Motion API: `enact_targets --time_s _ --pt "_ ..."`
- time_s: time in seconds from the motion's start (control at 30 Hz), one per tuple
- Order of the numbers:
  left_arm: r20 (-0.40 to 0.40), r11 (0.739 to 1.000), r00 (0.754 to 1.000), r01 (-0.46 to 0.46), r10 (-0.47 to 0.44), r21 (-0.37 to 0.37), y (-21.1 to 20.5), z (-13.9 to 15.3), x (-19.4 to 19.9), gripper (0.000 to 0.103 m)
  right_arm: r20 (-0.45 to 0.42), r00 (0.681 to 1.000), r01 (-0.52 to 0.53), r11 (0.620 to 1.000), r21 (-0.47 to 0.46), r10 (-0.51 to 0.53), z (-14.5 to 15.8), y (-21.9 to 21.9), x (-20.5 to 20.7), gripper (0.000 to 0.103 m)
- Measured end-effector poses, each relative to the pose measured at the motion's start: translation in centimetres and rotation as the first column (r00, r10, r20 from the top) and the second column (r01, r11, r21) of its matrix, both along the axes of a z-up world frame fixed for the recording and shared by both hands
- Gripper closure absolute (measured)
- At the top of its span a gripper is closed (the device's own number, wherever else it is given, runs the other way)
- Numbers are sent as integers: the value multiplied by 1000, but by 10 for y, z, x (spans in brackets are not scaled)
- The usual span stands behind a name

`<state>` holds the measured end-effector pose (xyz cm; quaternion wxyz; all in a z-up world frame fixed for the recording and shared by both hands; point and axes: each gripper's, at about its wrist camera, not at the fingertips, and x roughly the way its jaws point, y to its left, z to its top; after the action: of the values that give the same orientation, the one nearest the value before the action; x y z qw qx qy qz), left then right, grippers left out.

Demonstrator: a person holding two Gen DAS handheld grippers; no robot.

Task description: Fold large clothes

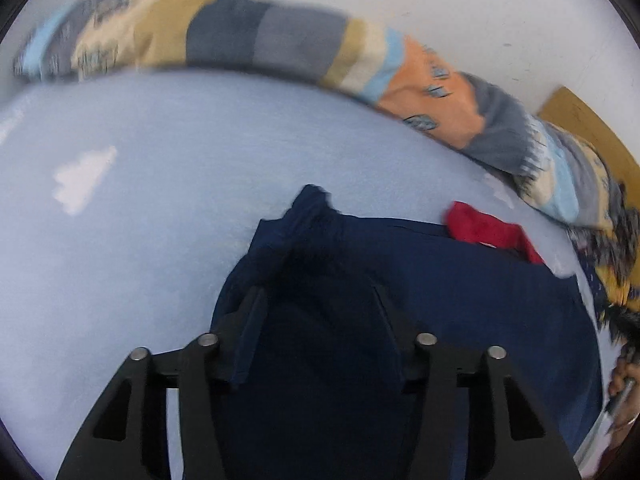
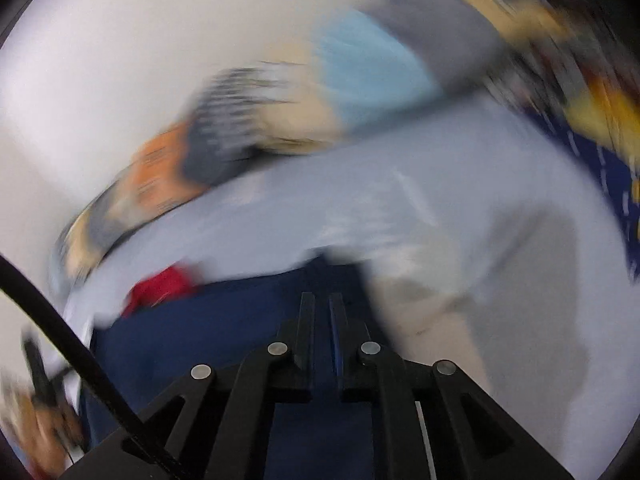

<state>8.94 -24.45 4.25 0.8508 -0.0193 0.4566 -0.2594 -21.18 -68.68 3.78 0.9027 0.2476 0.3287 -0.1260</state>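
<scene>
A: Where does the garment lie just now?

B: The navy garment [image 1: 460, 280] is spread on the pale blue bedsheet [image 1: 140, 220], with a red piece [image 1: 484, 230] at its far edge. A patterned blanket [image 1: 248, 36] runs along the back of the bed by the wall.

A: And the two tools?

B: The left tool [image 1: 316, 312] stands with its jaws apart. Dark cloth lies between and under them, bunched up ahead, but I see neither pad pressing on it. The right tool [image 2: 322, 320] has its jaws drawn almost together, and a thin blue edge of the garment shows in the narrow gap, so I judge it pinches the cloth. That view is heavily blurred, so I would not swear to how deep the bite is.

A: What makes the step go well, then?

B: Likely this is taking hold of two points before a fold. The left should close on a single clean edge, not the bunched lump, or the fold will drag crooked. Both grips should sit along the same hem, then lift together so the cloth hangs flat.

A: The risk?

B: A shallow right pinch slipping once the weight comes on.
</scene>
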Motion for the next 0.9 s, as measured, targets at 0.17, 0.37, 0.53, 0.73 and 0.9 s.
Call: enact_targets --time_s 0.17,0.37,0.53,0.73,0.9 --pt "169 991 976 133 -136 28 -19 28 -100 25 -31 927 -375 923 -92 373 4 137 -12 93" --pt "193 964 963 142 -187 226 -16 -12 -139 25 -215 868 -486 856 -180 448 -52 204 -5 95" --pt "99 979 993 -78 61 188 99 -33 -110 18 -202 960 -220 969 -111 195 -58 96 -64 97" --pt "36 978 978 -208 207 31 188 -16 -127 15 -264 957 77 982 -172 -121 -50 14 -146 92" --pt "79 991 988 -133 131 12 168 12 -156 15 -154 988 13 995 -96 -28 -17 51 -156 92"
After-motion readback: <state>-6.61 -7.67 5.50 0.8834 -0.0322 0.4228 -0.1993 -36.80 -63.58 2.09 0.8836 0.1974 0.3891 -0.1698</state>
